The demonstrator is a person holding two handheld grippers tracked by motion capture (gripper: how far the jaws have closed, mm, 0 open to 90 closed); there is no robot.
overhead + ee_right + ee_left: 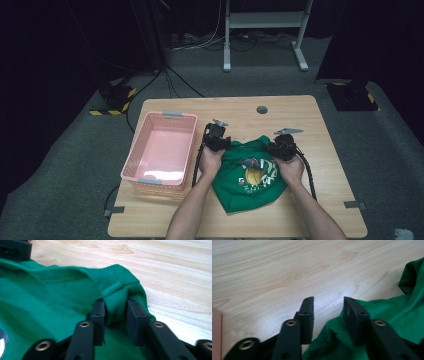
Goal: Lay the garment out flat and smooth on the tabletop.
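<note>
Wooden table (320,125): one green shirt (250,175), one pink basket (160,150), two tools.

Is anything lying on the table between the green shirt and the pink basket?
Nothing visible: bare table separates the green shirt from the pink basket. The left tool is open at the shirt's edge; the right tool pinches a fold.

Lab or studio: black curtains (60,45), grey carpet (65,165), hazard-taped stand bases (114,102), floor cables (200,42), lone wooden table (300,120).
</note>
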